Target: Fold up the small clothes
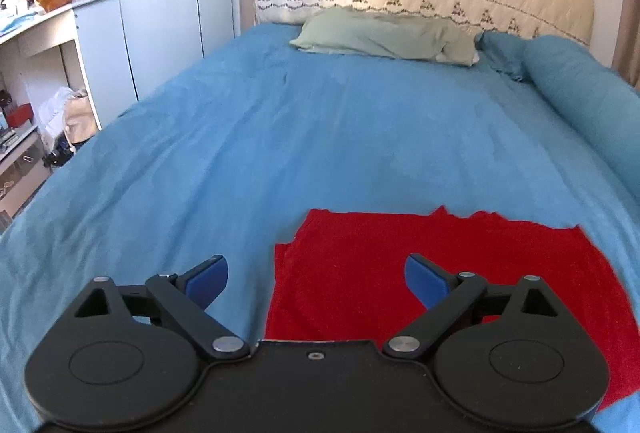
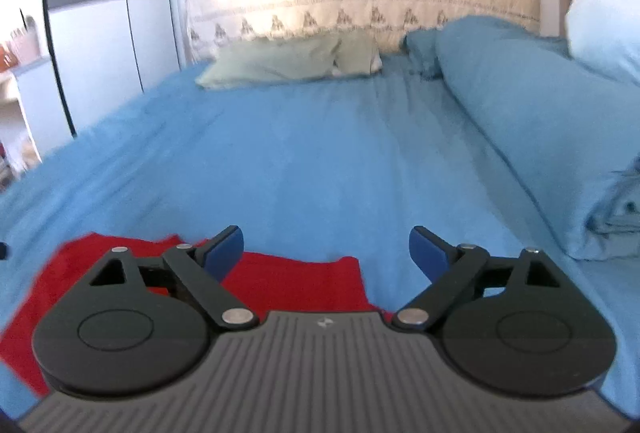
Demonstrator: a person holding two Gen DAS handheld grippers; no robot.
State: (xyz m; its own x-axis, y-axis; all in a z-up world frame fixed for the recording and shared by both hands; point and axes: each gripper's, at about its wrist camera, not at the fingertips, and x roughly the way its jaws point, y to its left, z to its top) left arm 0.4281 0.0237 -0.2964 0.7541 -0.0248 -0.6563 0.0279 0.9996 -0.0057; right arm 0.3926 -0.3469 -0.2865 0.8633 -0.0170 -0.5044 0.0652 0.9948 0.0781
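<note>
Both grippers hover with jaws spread wide and holding nothing, the left gripper (image 1: 316, 279) over the left edge of the red garment (image 1: 380, 273) lying flat on the near blue bedsheet (image 1: 280, 137), the right gripper (image 2: 326, 255) over its right edge.

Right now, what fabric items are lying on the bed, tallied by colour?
Red: 1, the folded garment near both grippers.
Green: 1, the pillow by the headboard.
Blue: 2, the long bolster and the folded bedding on the right.
Total: 4
</note>
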